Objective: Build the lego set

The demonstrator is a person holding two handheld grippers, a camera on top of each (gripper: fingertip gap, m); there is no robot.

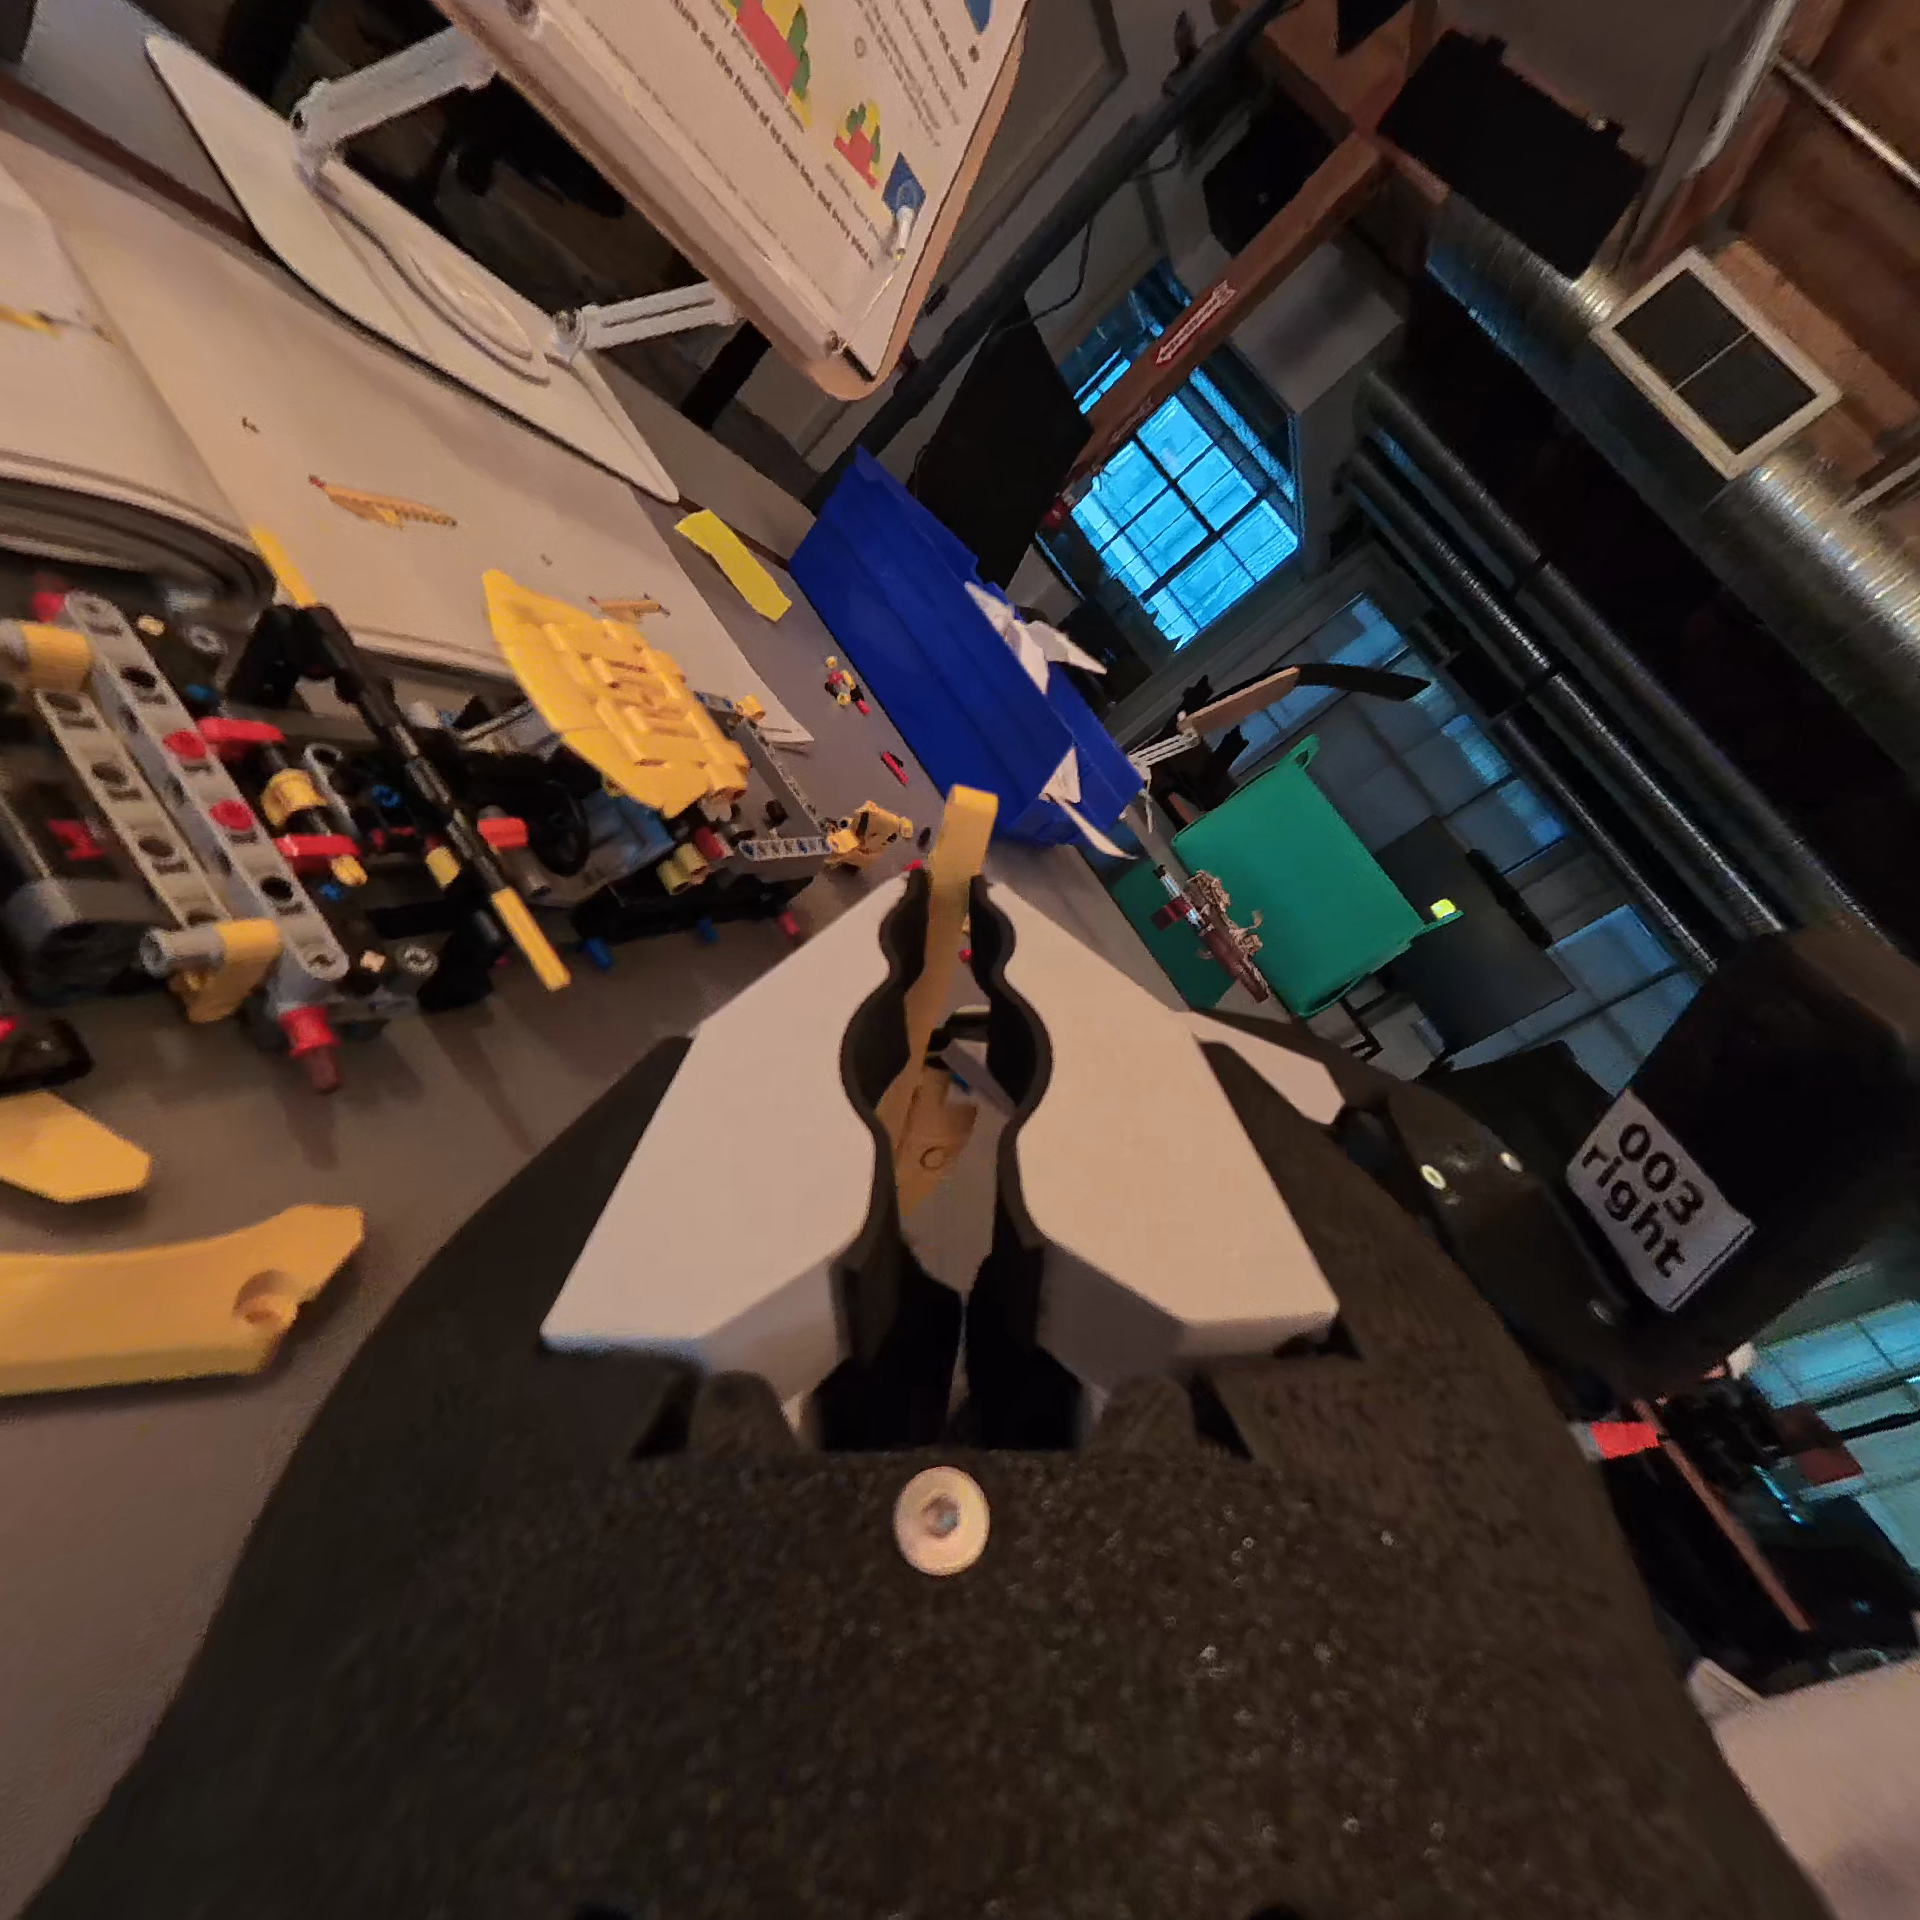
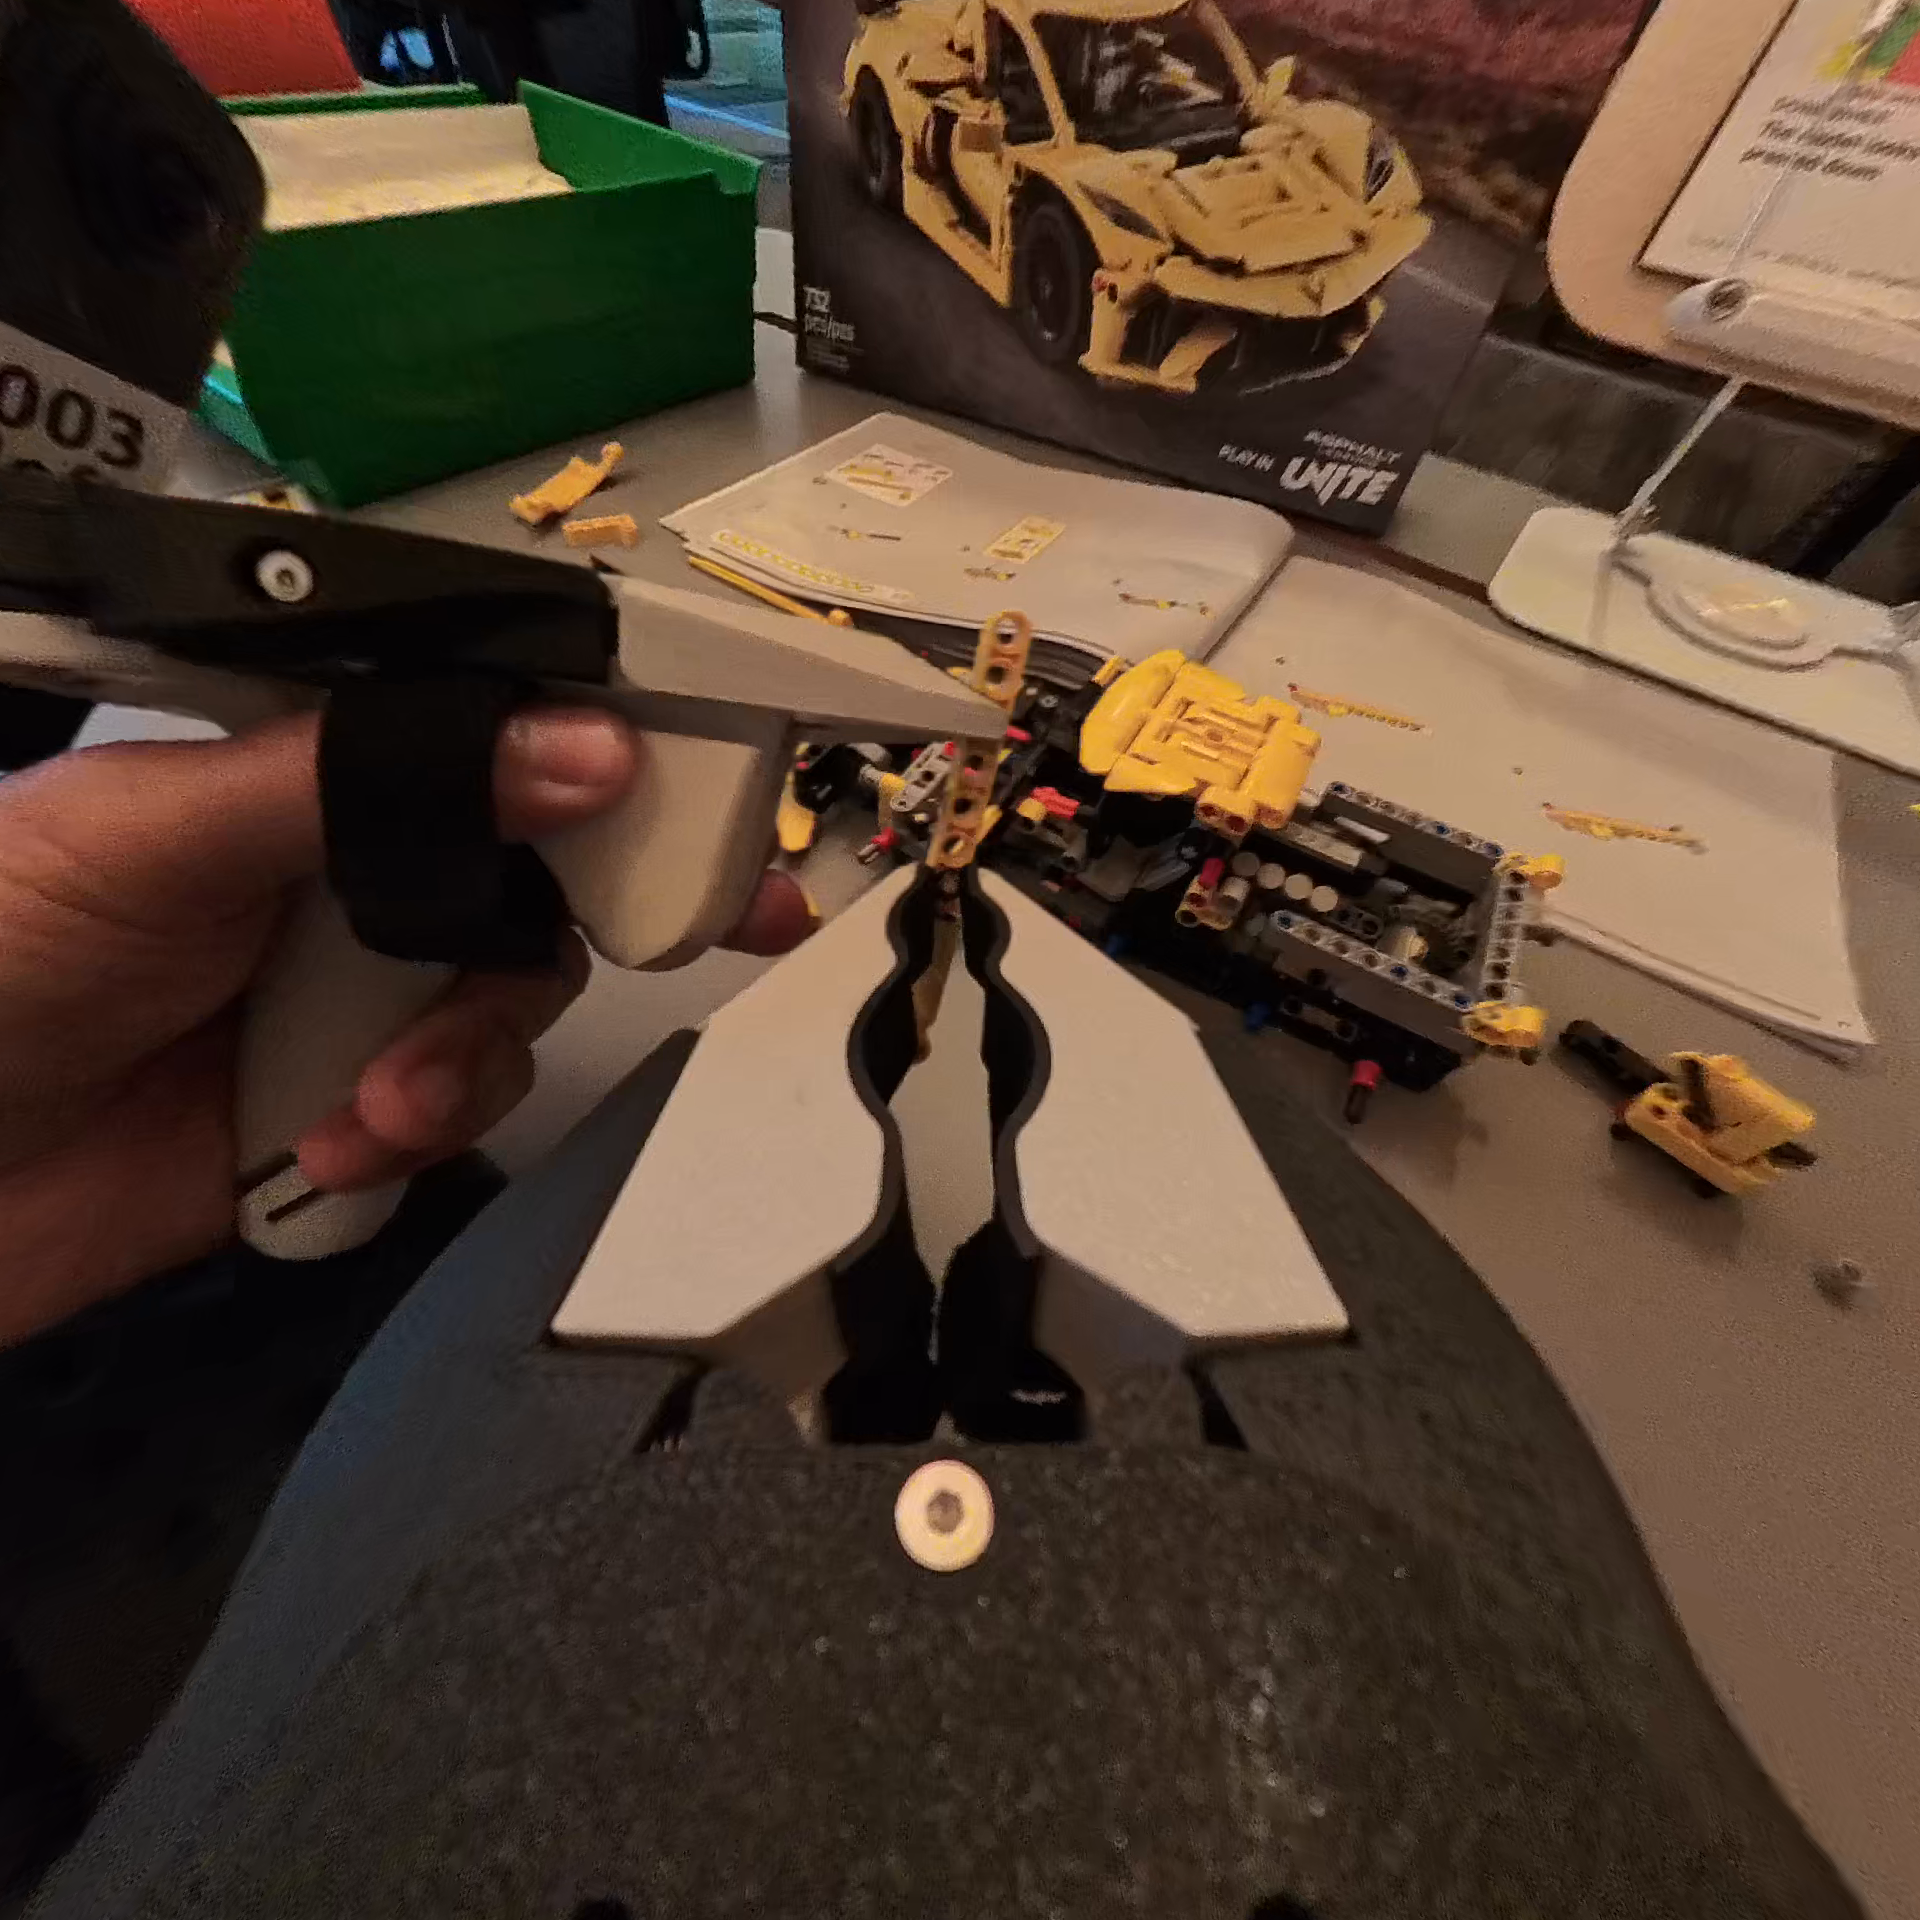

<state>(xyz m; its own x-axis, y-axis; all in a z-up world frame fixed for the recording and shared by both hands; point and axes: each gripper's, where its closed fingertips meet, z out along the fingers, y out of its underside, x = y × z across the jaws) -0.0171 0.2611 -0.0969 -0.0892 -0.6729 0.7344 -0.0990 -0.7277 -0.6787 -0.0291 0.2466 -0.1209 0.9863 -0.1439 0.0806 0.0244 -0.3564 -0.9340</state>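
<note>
We are holding our left gripper (image 1: 943,883) tilted, its fingers pinching closed; our right gripper (image 2: 951,883) is pinching closed too, while our left hand (image 2: 208,935) is wrapping the other gripper's handle.

The half-built car (image 2: 1278,831) lies on the table (image 2: 1662,1299) partly on the open instruction booklet (image 2: 987,530), with the set's box (image 2: 1143,260) standing behind it, a bin (image 2: 488,301) at the left rear, and a small sub-assembly (image 2: 1714,1127) to its right.
</note>
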